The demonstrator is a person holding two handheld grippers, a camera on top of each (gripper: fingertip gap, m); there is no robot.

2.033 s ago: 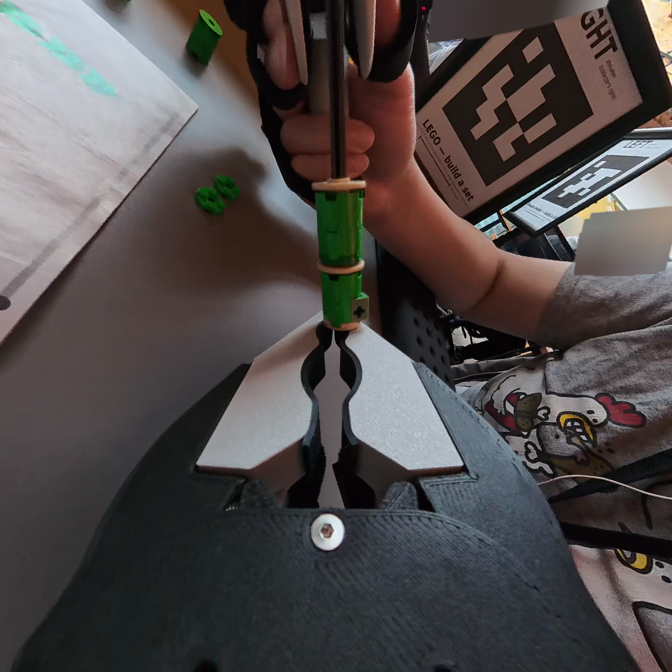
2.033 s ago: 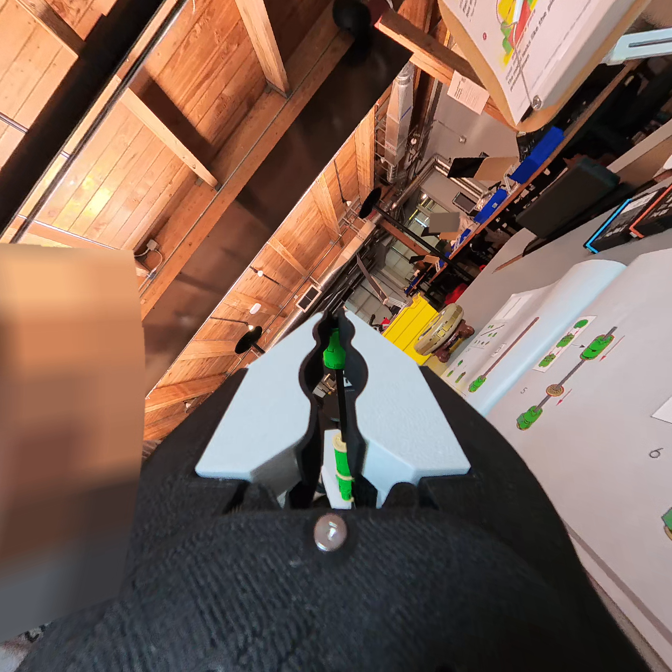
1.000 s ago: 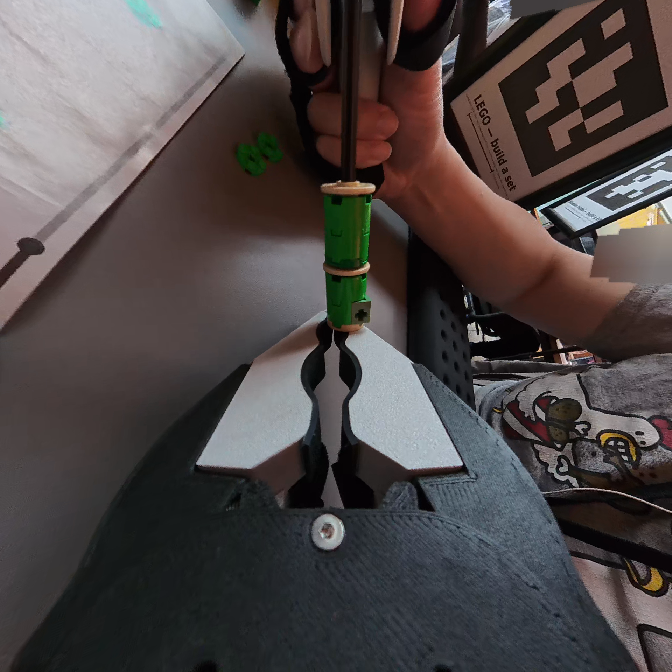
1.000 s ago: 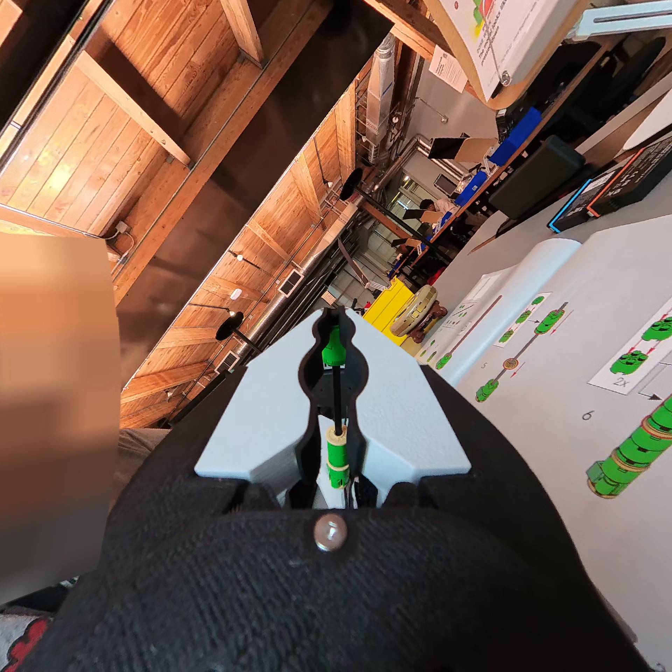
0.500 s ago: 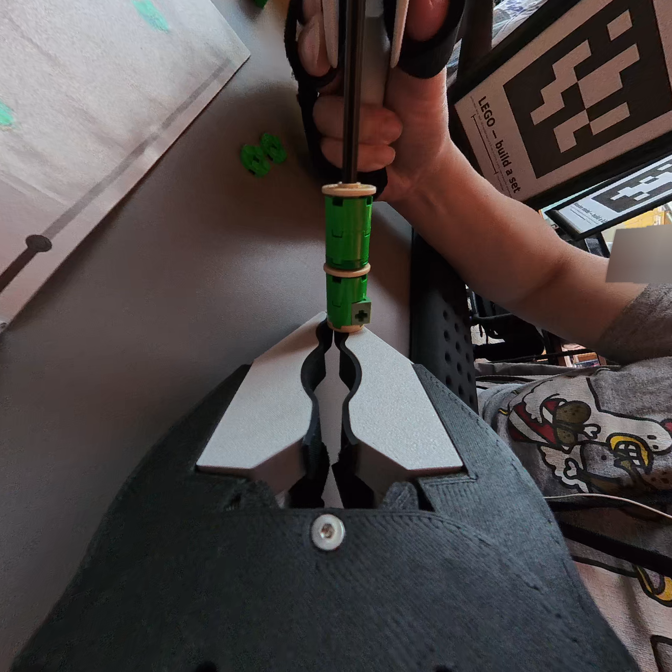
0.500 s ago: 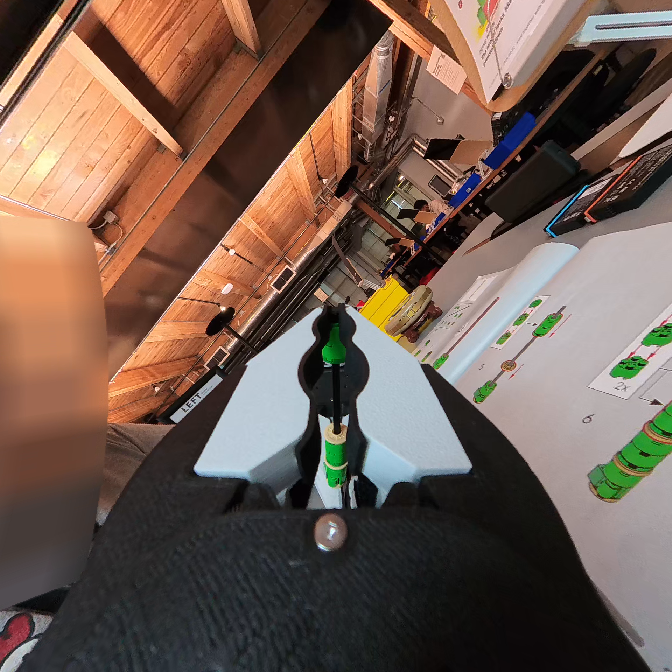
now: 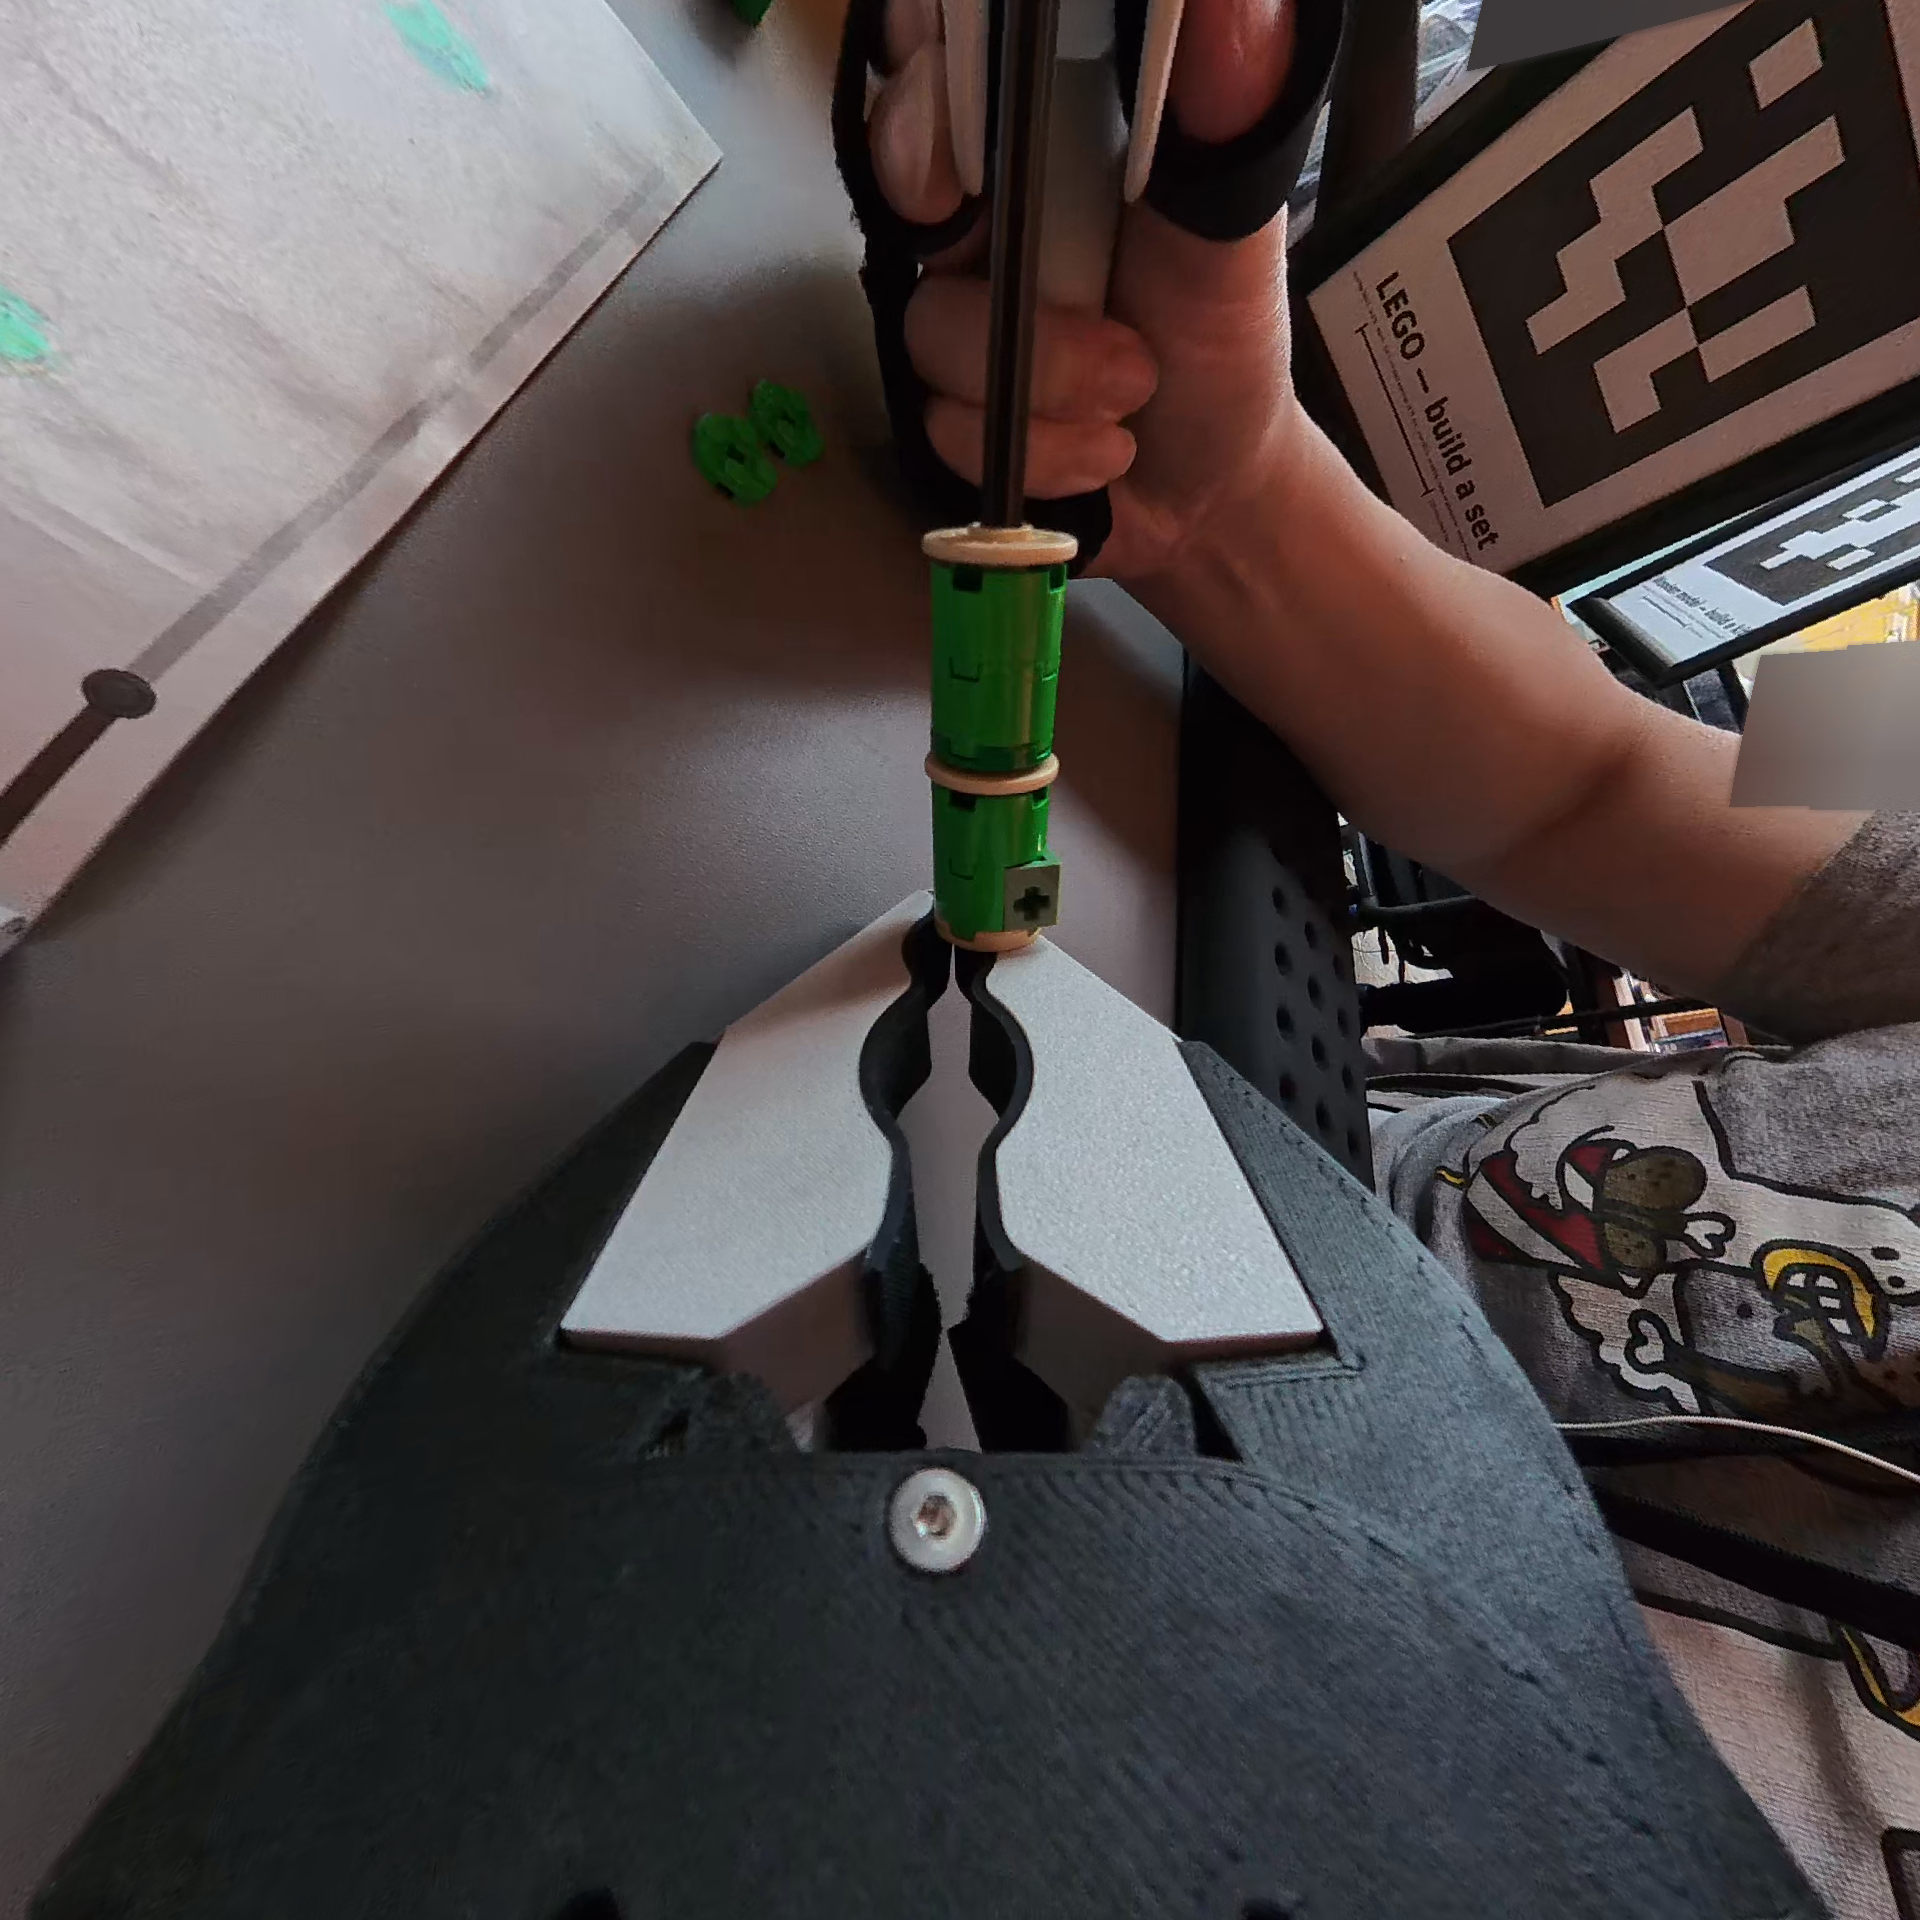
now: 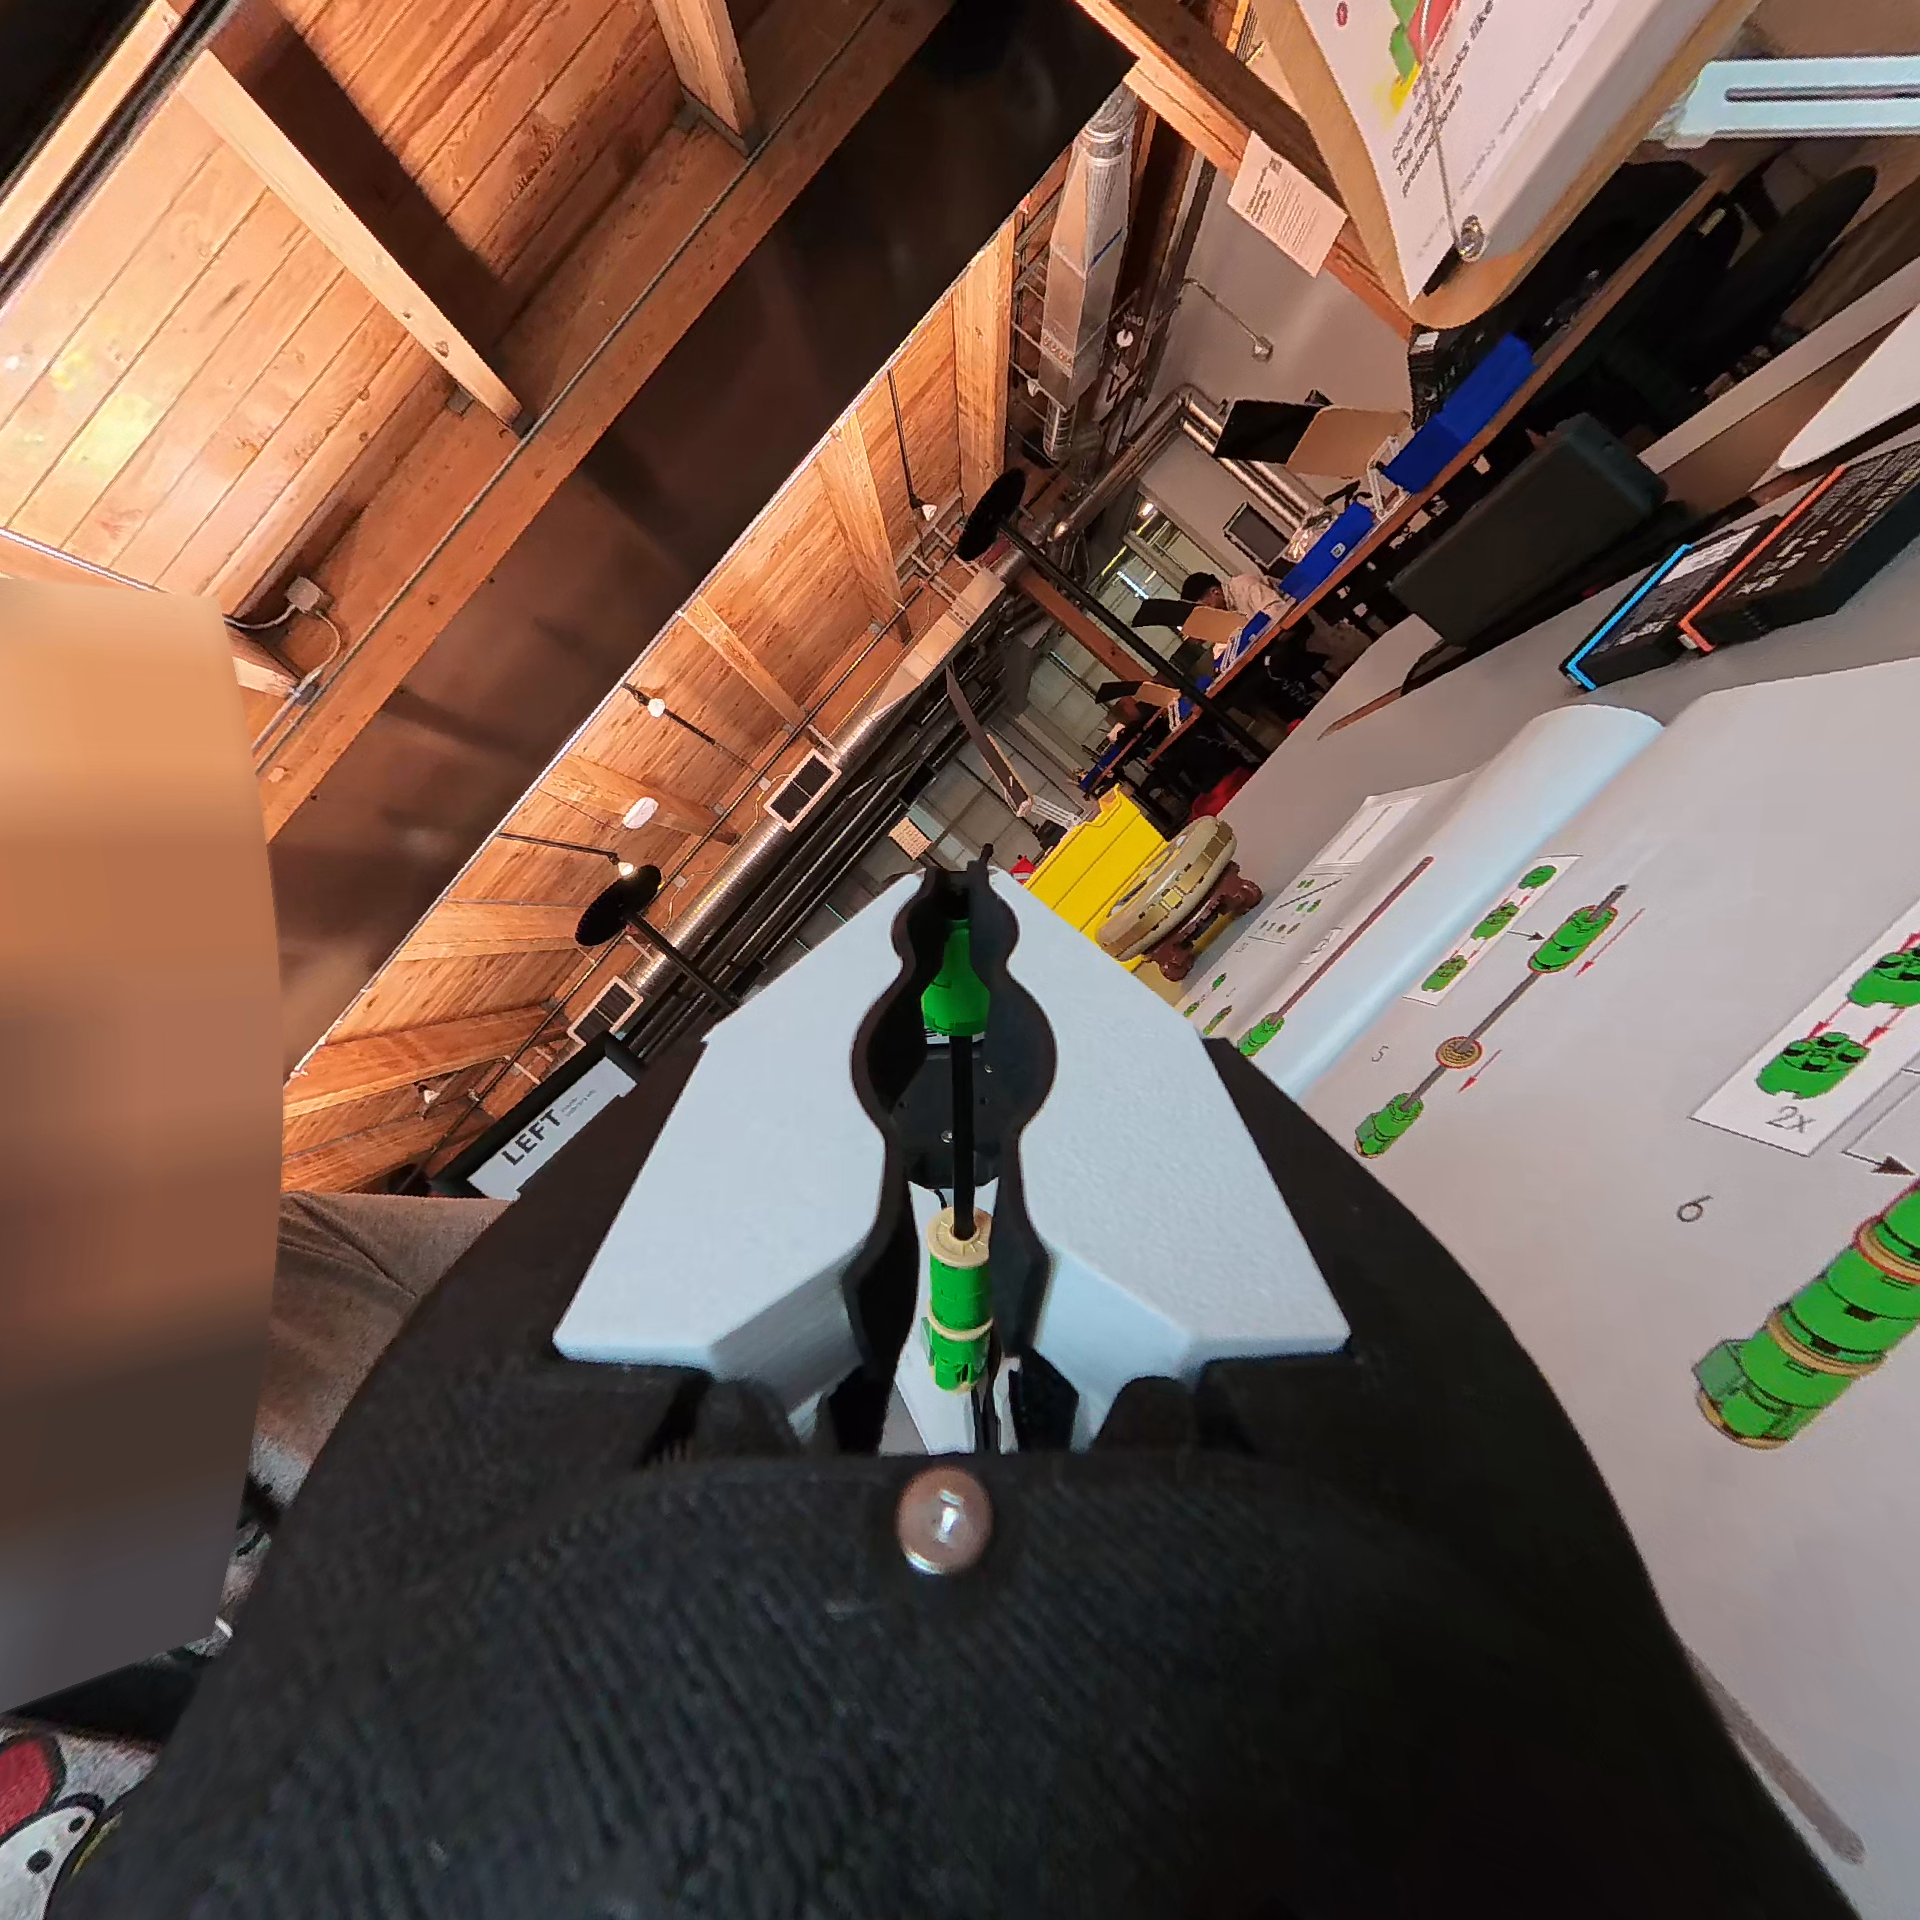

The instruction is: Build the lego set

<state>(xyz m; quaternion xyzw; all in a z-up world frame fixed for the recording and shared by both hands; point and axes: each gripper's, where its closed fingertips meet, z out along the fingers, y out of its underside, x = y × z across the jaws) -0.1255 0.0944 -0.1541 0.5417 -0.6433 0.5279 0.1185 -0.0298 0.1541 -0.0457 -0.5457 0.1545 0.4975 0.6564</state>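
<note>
Grey table (image 7: pixel 436 935) — both claws clamp axle (image 7: pixel 1013 260)

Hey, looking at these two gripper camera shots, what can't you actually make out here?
- Left wrist view: the black axle runs off the top edge, so its far end is cut off.
- Left wrist view: the bottom of the green stack meets the left gripper; the contact is hidden.
- Right wrist view: the green piece sits deep in the right gripper; its shape is unclear.
- Left wrist view: the instruction sheet is blurred.

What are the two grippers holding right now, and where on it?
Both hold one black rod threaded with green pieces: the left gripper pinches its end below the stack, the right gripper grips the far end.
</note>
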